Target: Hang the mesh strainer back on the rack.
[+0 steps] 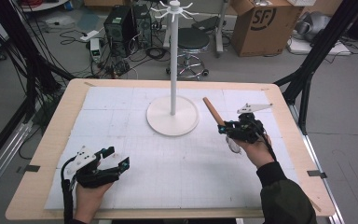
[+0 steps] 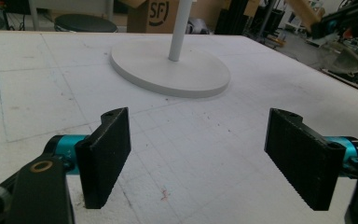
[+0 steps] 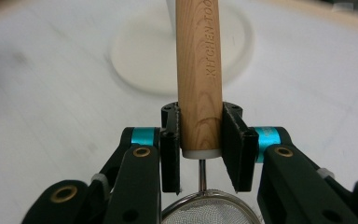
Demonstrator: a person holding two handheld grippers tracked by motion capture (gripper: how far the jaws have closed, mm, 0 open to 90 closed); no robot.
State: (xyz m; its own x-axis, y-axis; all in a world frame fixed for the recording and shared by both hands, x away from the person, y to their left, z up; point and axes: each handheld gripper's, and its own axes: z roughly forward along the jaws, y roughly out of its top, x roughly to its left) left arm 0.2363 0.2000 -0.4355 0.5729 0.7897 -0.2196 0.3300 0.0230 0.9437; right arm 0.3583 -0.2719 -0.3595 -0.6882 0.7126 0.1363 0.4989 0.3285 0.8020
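white gridded matting (image 1: 177, 158) covers a wooden table (image 1: 51, 140), with cables, computer towers, a stool and a cardboard box (image 1: 261, 23) on the floor beyond the far edge. a white stand (image 1: 173, 114), round base and upright pole with hooks at the top, sits at the far middle of the mat.

right gripper (image 1: 228, 130), at the right side just near of the stand's base: both pads are clamped on the wooden handle (image 3: 199, 79) of a small mesh strainer (image 3: 209, 207). the handle points up and away toward the far left; the mesh bowl hangs below the jaws, off the mat.

left gripper (image 2: 198, 154), at the near left, well apart from the strainer: pads wide apart, nothing between them, low over bare mat.
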